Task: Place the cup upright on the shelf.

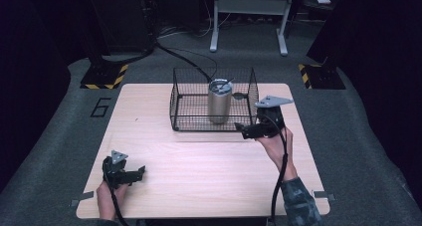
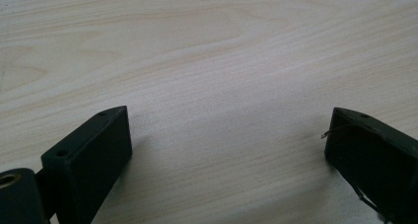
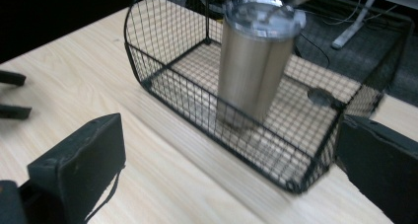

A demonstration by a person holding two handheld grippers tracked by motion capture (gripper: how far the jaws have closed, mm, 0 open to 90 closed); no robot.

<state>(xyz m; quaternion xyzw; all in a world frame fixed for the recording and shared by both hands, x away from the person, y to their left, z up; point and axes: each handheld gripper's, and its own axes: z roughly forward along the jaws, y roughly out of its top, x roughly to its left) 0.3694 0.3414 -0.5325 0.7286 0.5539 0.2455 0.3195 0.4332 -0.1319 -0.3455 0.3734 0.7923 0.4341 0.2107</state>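
Tall brushed-steel tumbler with a clear lid and straw (image 1: 219,101) is standing upright inside the black wire-mesh basket (image 1: 181,117), towards its middle, on the far half of the pale wooden bench (image 1: 199,166). A small dark round object (image 3: 320,96) is lying on the basket floor beside the tumbler; too small to identify.

Right tongs (image 1: 249,131) are hovering at the basket's near right corner, outside the mesh, jaws spread wide and gripping nothing. In the right gripper view the tumbler (image 3: 256,61) is sitting between the two jaws but well beyond them, so the tongs are probably lining up for a reach over the rim.

Left tongs (image 1: 135,173) are resting low near the bench's front left, well apart from the basket, jaws likewise wide over bare wood (image 2: 212,61). Likely parked there to keep clear while the right hand (image 1: 275,144) is working.
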